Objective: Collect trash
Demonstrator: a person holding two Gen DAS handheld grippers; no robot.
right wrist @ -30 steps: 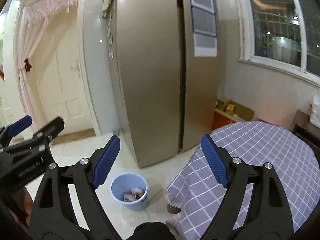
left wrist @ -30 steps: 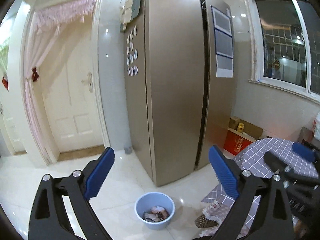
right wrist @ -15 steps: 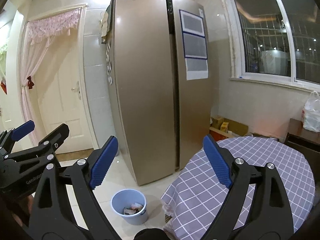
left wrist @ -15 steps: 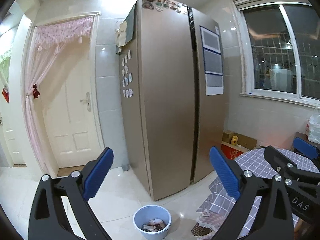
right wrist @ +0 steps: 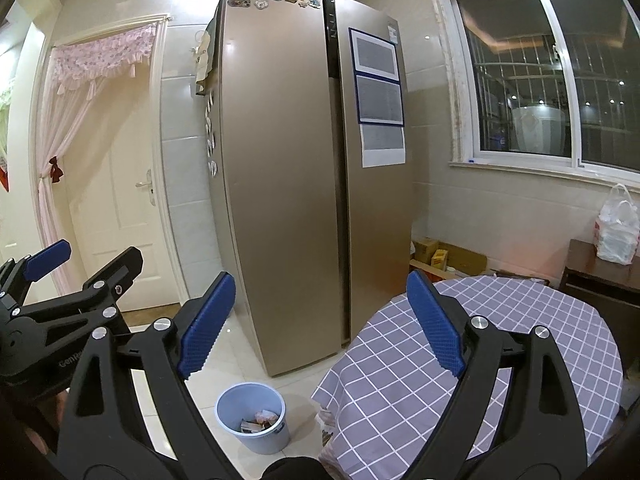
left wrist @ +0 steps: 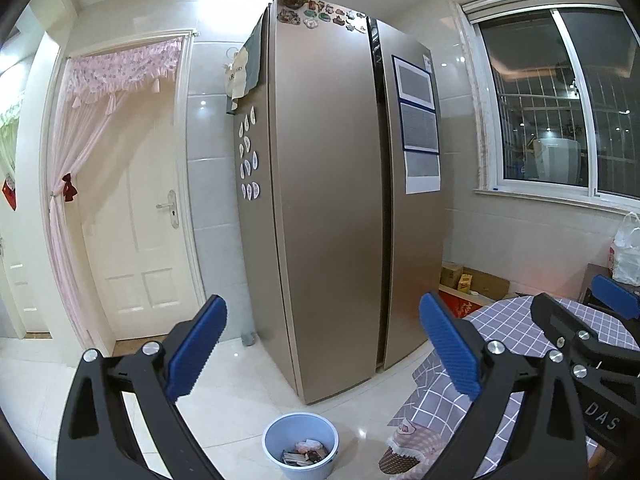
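Both claws have lifted and tipped upward over the last second, so the fridge (left wrist: 332, 200) top now shows and the blue bin (left wrist: 301, 442) has slid toward the bottom of each view. The left claw (left wrist: 320, 354) stands wide open and holds nothing; the right claw (right wrist: 320, 322) is equally wide and empty. The bin sits on the floor by the fridge's front corner, beside the draped edge of the checked surface (right wrist: 520, 320), with wrappers inside. The surface top looks bare, so collecting seems finished, or nearly.
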